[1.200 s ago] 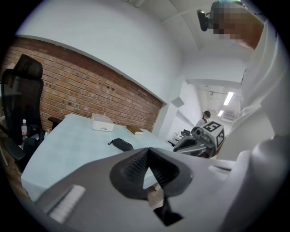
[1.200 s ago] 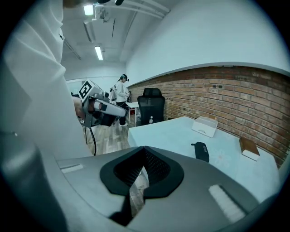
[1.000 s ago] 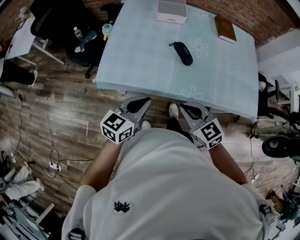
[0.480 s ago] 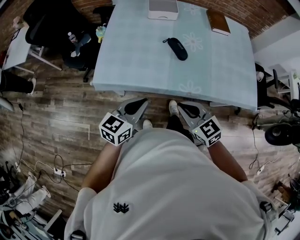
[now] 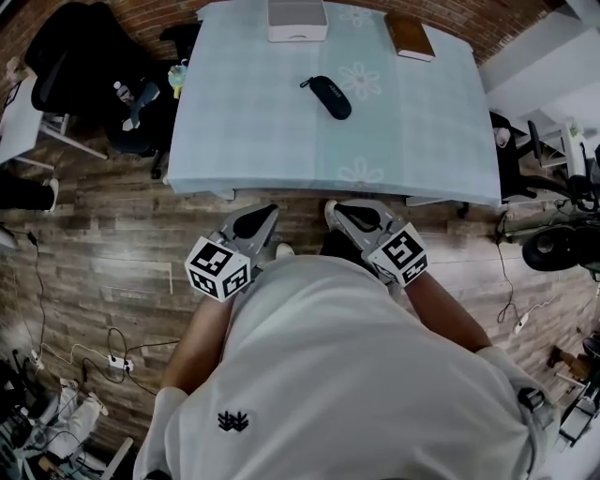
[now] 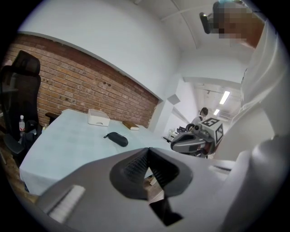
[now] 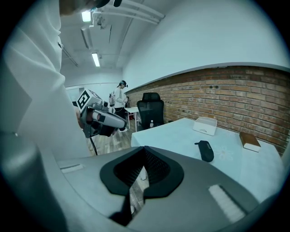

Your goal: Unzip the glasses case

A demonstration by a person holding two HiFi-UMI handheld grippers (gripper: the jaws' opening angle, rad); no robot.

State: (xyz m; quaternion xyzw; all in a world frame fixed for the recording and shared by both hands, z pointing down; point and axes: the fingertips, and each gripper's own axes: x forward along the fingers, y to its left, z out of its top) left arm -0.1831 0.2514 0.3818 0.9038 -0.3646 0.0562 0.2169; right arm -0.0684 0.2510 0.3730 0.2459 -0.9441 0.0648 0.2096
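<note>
A pale blue table (image 5: 253, 141) stands on wood-plank floor (image 5: 103, 234) before a brick wall (image 7: 217, 90).

1. Table (image 5: 253, 122): covered in pale blue cloth, matt, faint checks and printed flowers.
2. Glasses case (image 5: 330, 97): black, matt, looks fabric-skinned.
3. Left gripper (image 6: 148, 153) and right gripper (image 7: 144, 152): grey plastic, smooth, matt. Pads (image 6: 136, 165) are black, ribbed and look like rubber.
4. Floor (image 5: 103, 234): wood planks, grainy, worn, low sheen.
5. Wall (image 6: 68, 86): rough bare brick, with smooth white paint above.
6. Box (image 5: 297, 19): white, smooth, looks like plastic.
7. Shirt (image 5: 356, 375): white cloth, matt.
</note>
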